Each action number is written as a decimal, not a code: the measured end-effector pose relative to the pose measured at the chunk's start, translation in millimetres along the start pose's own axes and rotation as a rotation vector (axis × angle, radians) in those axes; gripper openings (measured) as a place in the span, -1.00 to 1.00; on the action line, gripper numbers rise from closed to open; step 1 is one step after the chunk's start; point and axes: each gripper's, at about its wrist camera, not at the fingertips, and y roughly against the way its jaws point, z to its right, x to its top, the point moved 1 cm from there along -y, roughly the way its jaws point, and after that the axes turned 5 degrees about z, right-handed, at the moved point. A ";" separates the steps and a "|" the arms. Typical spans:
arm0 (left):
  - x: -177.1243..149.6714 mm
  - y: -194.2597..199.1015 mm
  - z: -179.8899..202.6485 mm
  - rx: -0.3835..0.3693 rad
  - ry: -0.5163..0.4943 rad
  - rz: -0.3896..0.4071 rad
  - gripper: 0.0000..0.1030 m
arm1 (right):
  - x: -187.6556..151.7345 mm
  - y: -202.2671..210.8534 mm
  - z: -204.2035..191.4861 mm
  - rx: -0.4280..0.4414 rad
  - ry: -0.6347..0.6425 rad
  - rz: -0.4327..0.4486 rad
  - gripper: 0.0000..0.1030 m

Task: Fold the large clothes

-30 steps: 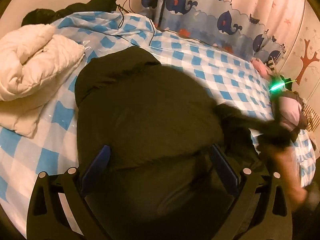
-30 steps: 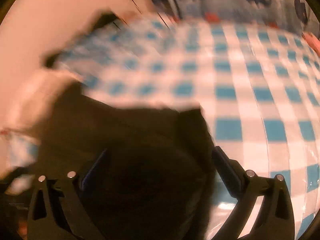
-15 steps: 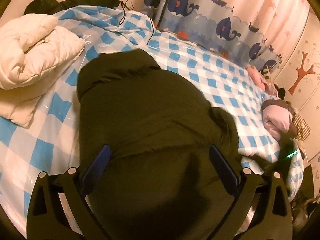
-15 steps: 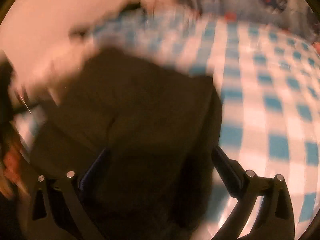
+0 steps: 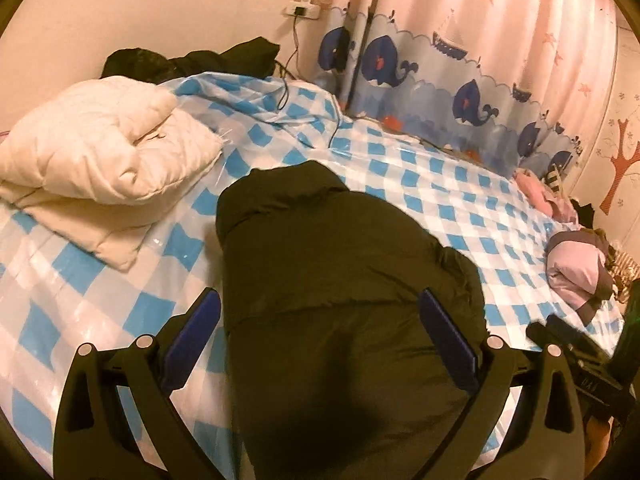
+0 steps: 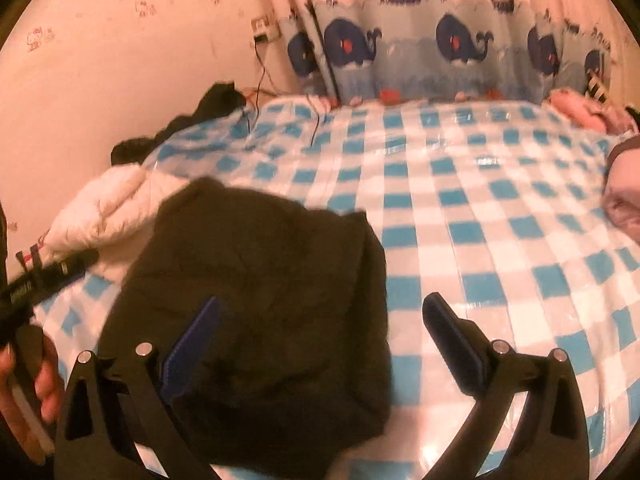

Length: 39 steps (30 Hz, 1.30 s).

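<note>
Dark olive puffer jacket [image 5: 340,300] is lying in a folded bundle on the blue-and-white checked bed cover [image 5: 440,184], roughly in the middle of the bed, with its collar end pointing toward the far wall. My left gripper [image 5: 320,340] hangs right over it with both blue-padded fingers [image 5: 192,340] spread wide, nothing between them but the view of the jacket below. Same deal on the right gripper [image 6: 320,344]: jaws apart, holding nothing, with the left pad over the jacket's edge and the right one over bare cover. That view is a bit blurry, so I can't really say whether either finger is touching the fabric.

Just beside the jacket on the left sits a folded white quilted coat [image 5: 92,168]. Behind that, against the wall, there's a heap of black clothing [image 5: 192,60], and a cable [image 5: 292,56] runs down from the wall socket [image 5: 304,4]. A whale-print curtain [image 5: 440,80] hangs along the far side of the bed, and a pink and purple bundle [image 5: 576,272] sits well apart at the right edge.
</note>
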 end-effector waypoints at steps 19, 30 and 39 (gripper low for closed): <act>-10.7 -6.6 22.5 0.187 -0.114 -0.038 0.84 | -0.6 0.7 -66.2 -0.033 0.132 0.064 0.89; -9.2 -1.4 26.5 0.190 -0.116 -0.050 0.84 | -0.7 5.4 -63.1 -0.030 0.112 0.052 0.89; -8.8 12.7 33.4 0.171 -0.122 -0.112 0.84 | 5.2 17.8 -62.5 -0.004 0.123 0.012 0.89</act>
